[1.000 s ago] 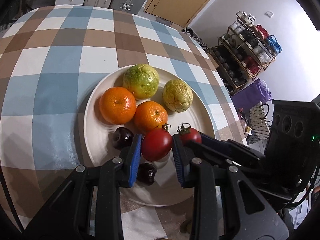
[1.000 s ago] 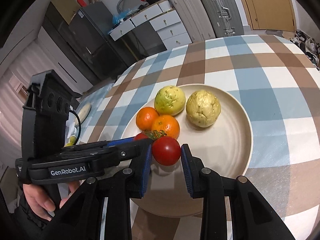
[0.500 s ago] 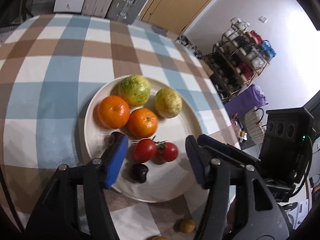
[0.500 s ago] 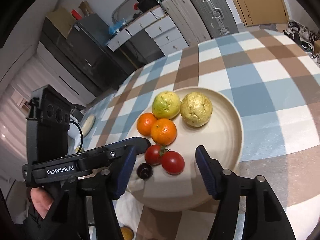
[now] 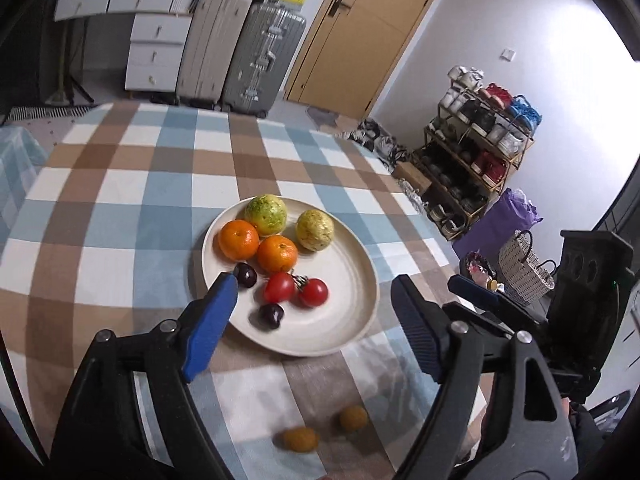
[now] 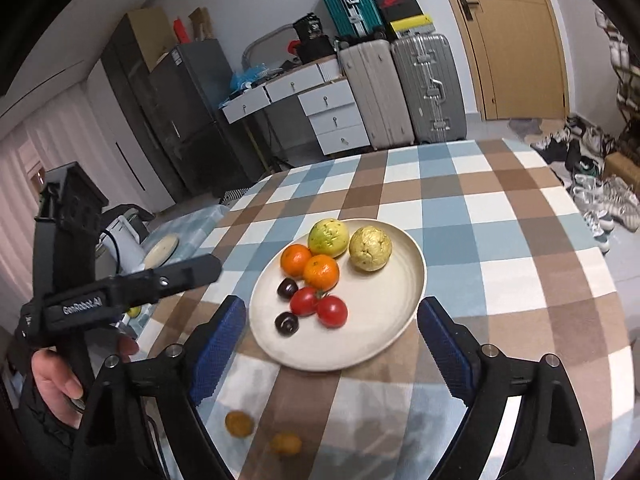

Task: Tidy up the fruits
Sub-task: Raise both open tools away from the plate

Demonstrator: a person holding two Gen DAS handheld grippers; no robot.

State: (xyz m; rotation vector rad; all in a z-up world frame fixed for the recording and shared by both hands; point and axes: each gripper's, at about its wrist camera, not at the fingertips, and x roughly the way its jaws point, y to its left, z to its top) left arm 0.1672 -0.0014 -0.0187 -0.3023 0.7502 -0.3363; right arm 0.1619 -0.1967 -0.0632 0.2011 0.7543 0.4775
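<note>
A cream plate (image 5: 352, 332) (image 6: 404, 320) on the checked tablecloth holds two oranges (image 5: 238, 239) (image 6: 321, 272), two green-yellow round fruits (image 5: 266, 215) (image 6: 370, 248), two red tomatoes (image 5: 279, 287) (image 6: 332, 311) and two dark cherries (image 5: 271, 315) (image 6: 286, 323). Two small orange fruits (image 5: 301, 439) (image 6: 239, 423) lie on the cloth in front of the plate. My left gripper (image 5: 310, 330) is open and empty above the plate's near edge. My right gripper (image 6: 332, 350) is open and empty, held back from the plate.
The left gripper's body (image 6: 120, 292) and the hand holding it show at the left of the right wrist view. The right gripper's body (image 5: 576, 300) shows at the right of the left wrist view. Suitcases (image 5: 260, 60), drawers and a shoe rack (image 5: 476, 168) stand beyond the table.
Both grippers let go of the tomatoes they held, opened wide and pulled back and up from the plate. The two tomatoes now rest on the plate.
</note>
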